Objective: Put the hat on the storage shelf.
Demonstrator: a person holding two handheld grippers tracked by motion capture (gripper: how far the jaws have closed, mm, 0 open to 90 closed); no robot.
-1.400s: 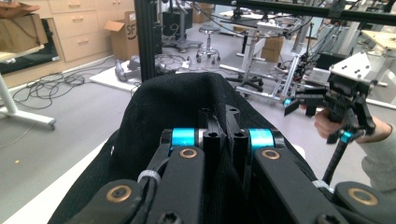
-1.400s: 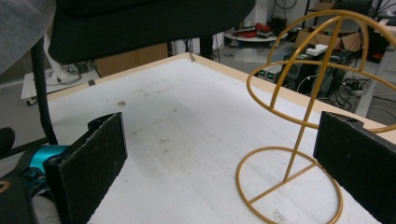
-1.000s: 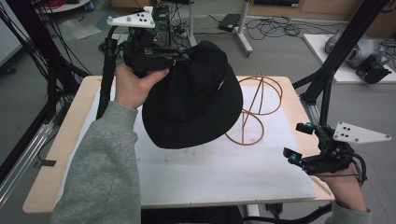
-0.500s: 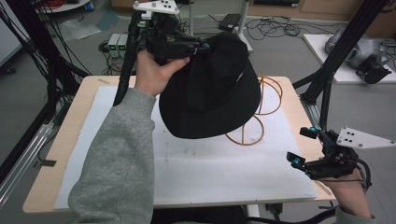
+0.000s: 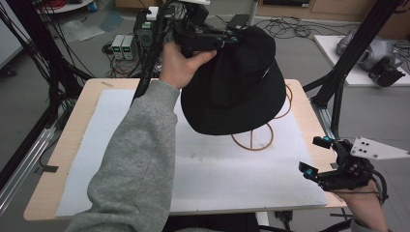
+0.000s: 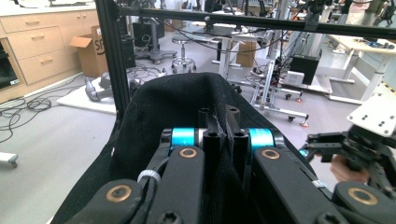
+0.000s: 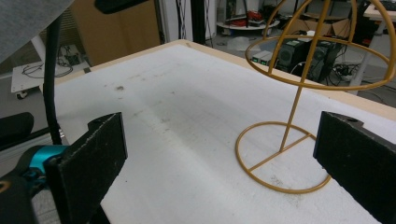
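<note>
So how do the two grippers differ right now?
The left gripper is shut on the hat; the right gripper stands open with nothing between its jaws. The left is raised over the far side of the table, above the wire stand; the right is low at the table's near right corner. Both are hand-held with black jaws.

The surface is a pale wooden top with rounded corners. A white foam sheet lies flat on it and covers most of it, leaving bare wood along the nine o'clock and three o'clock edges. A gold wire stand rests on the sheet toward two o'clock, its ring base flat on the foam. Small dark specks mark the sheet.
</note>
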